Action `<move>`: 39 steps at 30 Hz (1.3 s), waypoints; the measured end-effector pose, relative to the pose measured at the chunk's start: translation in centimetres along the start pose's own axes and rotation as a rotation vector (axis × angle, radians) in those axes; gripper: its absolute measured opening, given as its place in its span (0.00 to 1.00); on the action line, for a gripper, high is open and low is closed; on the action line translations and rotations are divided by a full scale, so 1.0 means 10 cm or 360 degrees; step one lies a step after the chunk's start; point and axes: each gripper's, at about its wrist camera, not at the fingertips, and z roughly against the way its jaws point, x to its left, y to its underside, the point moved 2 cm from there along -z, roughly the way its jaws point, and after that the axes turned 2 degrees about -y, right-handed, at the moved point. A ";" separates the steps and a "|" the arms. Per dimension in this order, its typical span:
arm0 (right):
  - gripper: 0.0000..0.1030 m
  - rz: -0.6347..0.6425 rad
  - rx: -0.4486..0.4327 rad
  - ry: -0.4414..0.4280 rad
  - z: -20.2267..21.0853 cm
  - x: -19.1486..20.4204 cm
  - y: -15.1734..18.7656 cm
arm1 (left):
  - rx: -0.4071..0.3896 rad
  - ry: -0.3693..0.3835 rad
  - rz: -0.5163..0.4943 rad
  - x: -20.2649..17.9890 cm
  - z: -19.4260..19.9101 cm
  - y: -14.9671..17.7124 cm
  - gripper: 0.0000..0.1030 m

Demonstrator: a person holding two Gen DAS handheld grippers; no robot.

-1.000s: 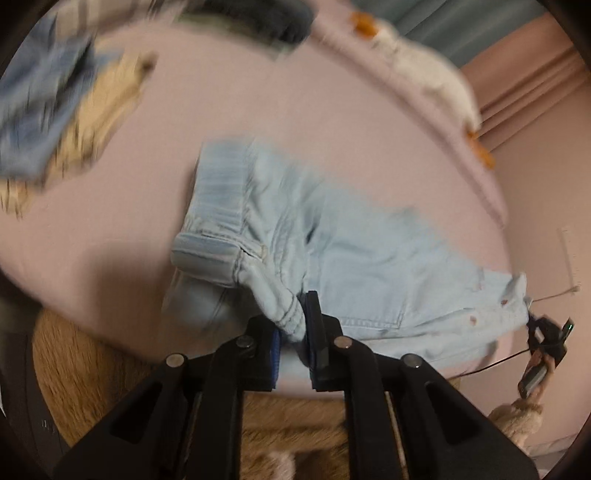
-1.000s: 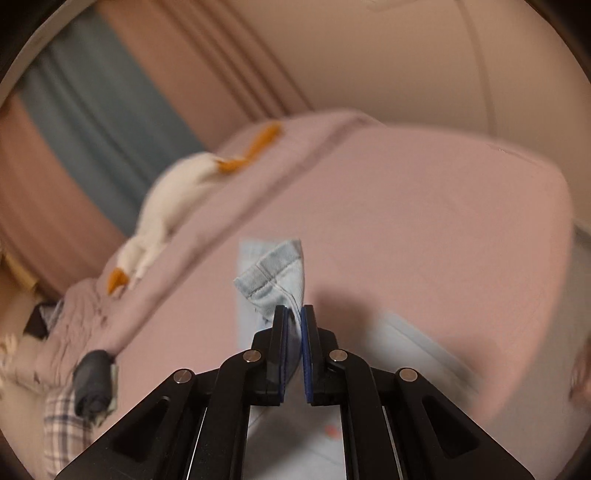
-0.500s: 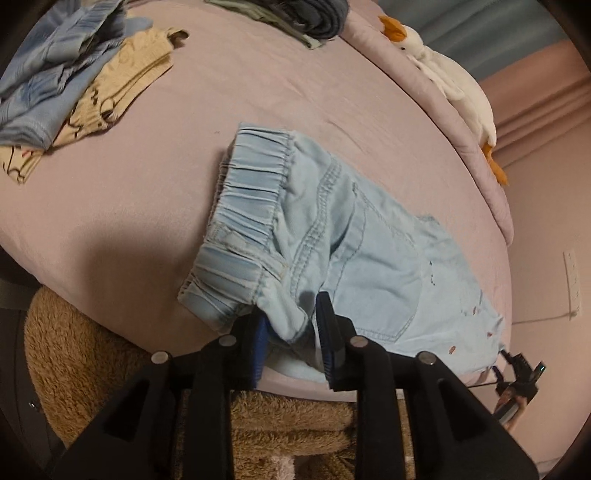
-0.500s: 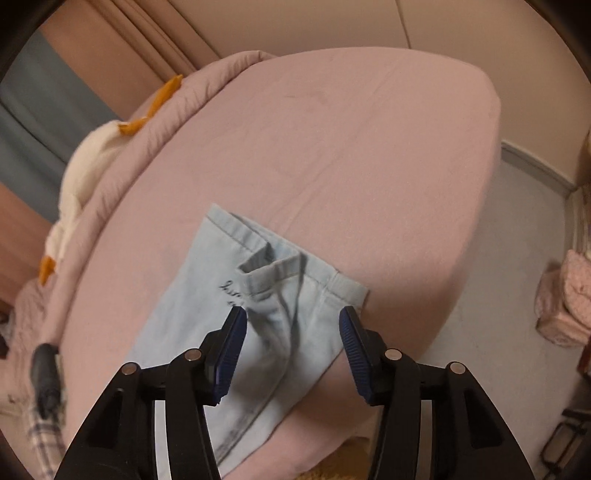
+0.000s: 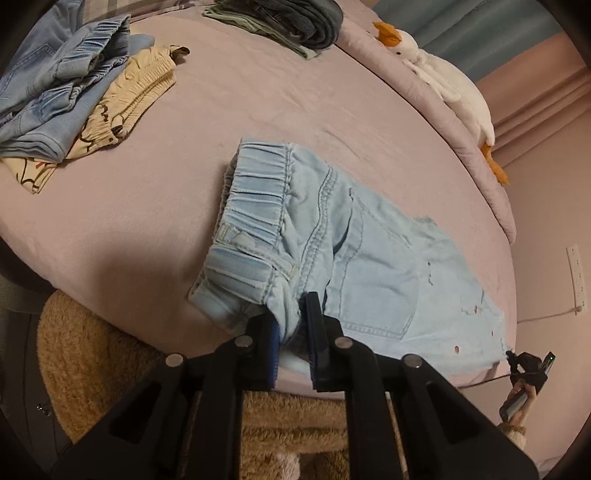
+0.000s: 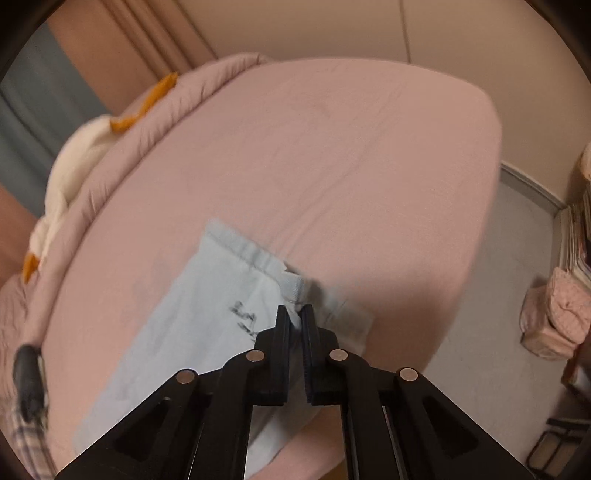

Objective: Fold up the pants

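Observation:
Light blue denim pants [image 5: 354,254] lie folded lengthwise on the pink bed [image 5: 221,110], elastic waistband toward the left, legs running right. My left gripper [image 5: 291,325] sits at the near waistband corner, jaws narrowly apart with a fold of waistband denim between them. In the right wrist view the leg end of the pants [image 6: 207,295] lies near the bed's front edge. My right gripper [image 6: 295,317] is shut on the hem corner of the pants.
A pile of blue denim and cream clothes [image 5: 74,96] lies at the far left. Folded dark clothes [image 5: 291,22] sit at the back. A white plush goose [image 5: 450,85] lies along the far edge. A tan fluffy rug [image 5: 110,369] lies below the bed.
My right gripper was open above the hem half a second ago and has closed on the hem corner. My left gripper stays at the waistband corner with the pants spread flatter.

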 end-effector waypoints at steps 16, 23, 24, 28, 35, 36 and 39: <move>0.46 0.0151 0.0094 0.0225 0.06 0.12 0.14 | 0.0034 -0.0118 -0.0075 0.06 -0.01 0.04 0.57; 0.57 0.0660 0.0189 -0.0199 0.50 1.53 0.52 | -0.0165 -0.0068 -0.0025 0.18 0.22 -0.42 0.77; 0.57 0.0737 0.0234 -0.0286 0.50 1.76 0.63 | -0.0173 -0.0051 -0.0041 0.17 0.16 -0.50 0.77; 0.57 0.1036 0.0581 -0.0639 0.34 2.72 1.24 | -0.0096 0.0005 -0.0069 0.19 -0.14 -0.80 0.77; 0.57 0.1352 0.0909 -0.0766 -0.12 3.78 2.13 | 0.0060 0.0137 -0.0010 0.29 -0.51 -0.79 0.61; 0.57 0.1378 0.0922 -0.0729 -0.15 3.77 2.22 | 0.0044 0.0157 -0.0023 0.30 -0.50 -0.76 0.55; 0.57 0.1471 0.0905 -0.0571 -0.35 3.84 2.44 | 0.0021 0.0194 -0.0019 0.30 -0.46 -0.64 0.37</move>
